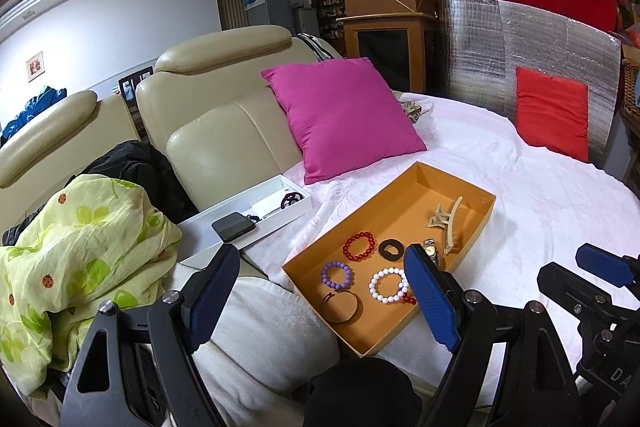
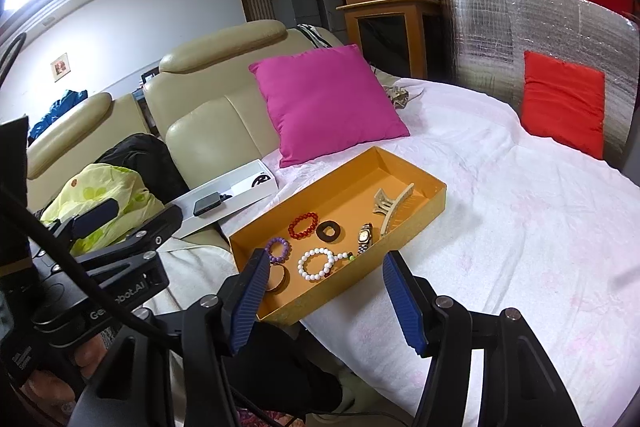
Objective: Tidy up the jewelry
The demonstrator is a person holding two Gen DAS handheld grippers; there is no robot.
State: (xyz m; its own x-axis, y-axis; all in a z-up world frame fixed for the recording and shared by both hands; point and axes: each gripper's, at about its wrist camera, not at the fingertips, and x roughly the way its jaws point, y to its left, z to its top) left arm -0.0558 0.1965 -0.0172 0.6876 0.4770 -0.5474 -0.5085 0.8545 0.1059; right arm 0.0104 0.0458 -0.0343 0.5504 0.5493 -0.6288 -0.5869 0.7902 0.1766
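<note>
An orange tray [image 1: 400, 199] [image 2: 344, 183] lies on the white bedspread. In it are a red bead bracelet [image 1: 359, 246] [image 2: 303, 225], a purple bead bracelet [image 1: 337, 275] [image 2: 279, 249], a white bead bracelet [image 1: 389, 285] [image 2: 316, 263], a dark bangle [image 1: 340, 306], a black ring [image 1: 391, 249] [image 2: 328, 231], a wristwatch [image 1: 431, 250] [image 2: 365, 237] and a beige hair claw [image 1: 446, 221] [image 2: 391, 207]. My left gripper [image 1: 320, 291] is open and empty above the tray's near end. My right gripper [image 2: 326, 293] is open and empty over the tray's near edge.
A white box [image 1: 256, 215] with a black phone [image 1: 233, 226] lies left of the tray by the beige sofa [image 1: 224, 131]. A pink pillow [image 1: 340, 115] lies behind the tray, a red pillow [image 1: 552, 113] at the right. A green cloth [image 1: 80, 247] lies at the left.
</note>
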